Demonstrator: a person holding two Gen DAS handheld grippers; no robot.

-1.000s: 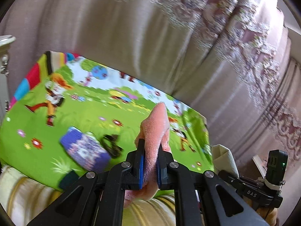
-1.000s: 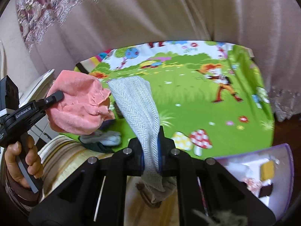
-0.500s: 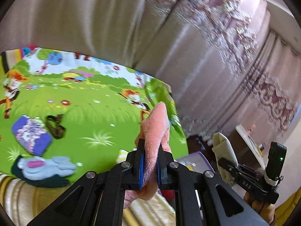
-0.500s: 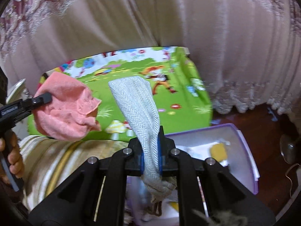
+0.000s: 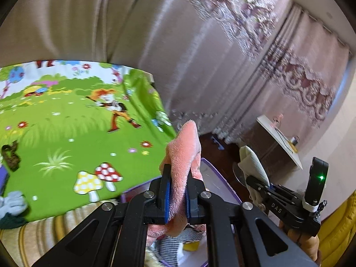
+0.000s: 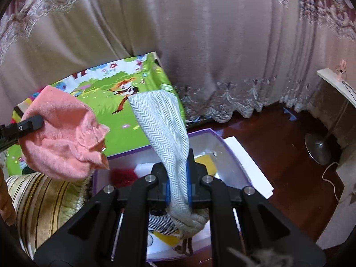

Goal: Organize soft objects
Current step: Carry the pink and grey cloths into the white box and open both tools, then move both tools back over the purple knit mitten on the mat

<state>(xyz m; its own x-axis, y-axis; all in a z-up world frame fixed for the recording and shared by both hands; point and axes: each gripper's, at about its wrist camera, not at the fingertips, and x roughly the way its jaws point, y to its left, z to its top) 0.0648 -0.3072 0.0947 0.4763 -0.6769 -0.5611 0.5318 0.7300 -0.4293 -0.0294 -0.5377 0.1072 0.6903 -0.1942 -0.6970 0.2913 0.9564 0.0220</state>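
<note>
My left gripper (image 5: 178, 174) is shut on a pink fleecy cloth (image 5: 184, 142), which sticks up between the pads and hangs below them. In the right wrist view the pink cloth (image 6: 62, 138) bulges at the left, beside the box. My right gripper (image 6: 178, 169) holds a grey herringbone cloth (image 6: 162, 120); its jaws are opening slightly, but the pads still press the cloth. Both grippers hover over a purple-rimmed white box (image 6: 207, 131) on the floor. The box holds red, yellow and checked soft items.
A green cartoon mat (image 5: 66, 133) covers the bed to the left, with a grey soft item (image 5: 11, 202) and a dark one (image 5: 10, 155) on it. A striped cushion (image 6: 44, 200) borders the box. Curtains hang behind; a lamp base (image 6: 318, 149) stands on the wooden floor.
Both grippers have swung right, from above the green mat to above the purple box. Each still carries its cloth.
</note>
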